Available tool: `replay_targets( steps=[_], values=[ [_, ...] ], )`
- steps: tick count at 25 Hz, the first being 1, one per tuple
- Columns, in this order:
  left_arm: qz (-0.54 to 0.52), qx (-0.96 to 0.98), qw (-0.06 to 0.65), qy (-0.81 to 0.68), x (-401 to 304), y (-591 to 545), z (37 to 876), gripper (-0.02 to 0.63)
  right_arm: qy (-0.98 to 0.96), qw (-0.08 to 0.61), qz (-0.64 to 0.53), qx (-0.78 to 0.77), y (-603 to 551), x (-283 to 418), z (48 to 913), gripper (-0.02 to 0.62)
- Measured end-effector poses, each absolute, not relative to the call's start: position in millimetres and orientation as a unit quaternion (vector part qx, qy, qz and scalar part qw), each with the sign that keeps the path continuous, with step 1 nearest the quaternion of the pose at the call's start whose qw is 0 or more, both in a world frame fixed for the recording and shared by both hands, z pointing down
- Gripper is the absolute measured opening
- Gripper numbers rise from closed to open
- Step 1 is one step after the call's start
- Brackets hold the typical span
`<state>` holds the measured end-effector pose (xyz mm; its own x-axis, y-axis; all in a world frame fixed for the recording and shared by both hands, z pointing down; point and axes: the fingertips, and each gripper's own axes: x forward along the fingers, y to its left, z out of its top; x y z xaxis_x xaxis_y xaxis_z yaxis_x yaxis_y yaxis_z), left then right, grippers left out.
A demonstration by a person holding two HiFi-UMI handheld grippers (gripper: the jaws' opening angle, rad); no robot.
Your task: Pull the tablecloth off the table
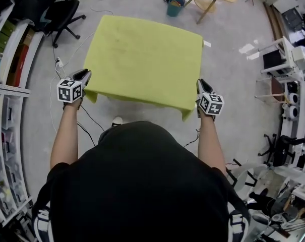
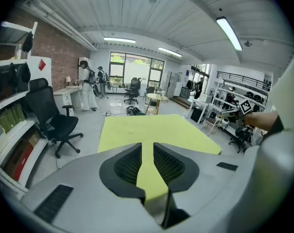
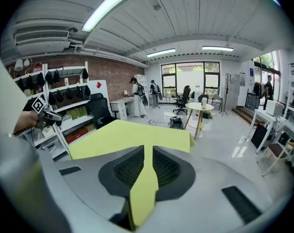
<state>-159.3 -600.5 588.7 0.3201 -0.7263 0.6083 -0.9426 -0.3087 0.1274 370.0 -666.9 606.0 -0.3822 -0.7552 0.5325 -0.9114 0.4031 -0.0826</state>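
**Item:** tablecloth (image 1: 142, 59), yellow-green, one piece.

**Location:** spread flat over a square worktop (the top itself is fully hidden under it). The near edge droops over the side closest to the person, and the two near corners hang free.

**Left claw** (image 1: 83, 76)**:** at the near left corner. In the left gripper view its two pads stand slightly apart with a strip of cloth lying in the gap. It is slackened, not clamped.

**Right claw** (image 1: 203, 86)**:** at the near right corner, in the same condition. The pads are narrowly parted, and the corner of the cloth runs between them and hangs down in front.

**Handling, as judged:** thin, light and limp. It will sag and fold rather than hold any shape, and should slide readily over the worktop. Nothing stands on it, so it is not weighed down.

**Where to take hold:** the two near corners, where both claws already sit. A pinch across the hem would do, with both sides drawn together so the sheet comes off evenly. A loose pinch is likely to let such thin fabric slip out.

**Task status:** cloth not yet off.
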Motion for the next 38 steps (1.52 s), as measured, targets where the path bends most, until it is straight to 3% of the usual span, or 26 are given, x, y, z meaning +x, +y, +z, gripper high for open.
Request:
replay_targets(
  steps=[11,25,38],
  values=[
    [0.337,0.747,0.274,-0.503,-216,-597,701,0.173,-0.767,0.322,0.267,0.486,-634,424,756,0.144],
    [0.438,0.695,0.318,-0.473,-288,-582,835,0.295,-0.734,0.403,0.314,0.447,-587,426,866,0.182],
    [0.488,0.648,0.361,-0.461,-330,-611,955,0.350,-0.695,0.449,0.357,0.433,-606,426,965,0.229]
  ],
)
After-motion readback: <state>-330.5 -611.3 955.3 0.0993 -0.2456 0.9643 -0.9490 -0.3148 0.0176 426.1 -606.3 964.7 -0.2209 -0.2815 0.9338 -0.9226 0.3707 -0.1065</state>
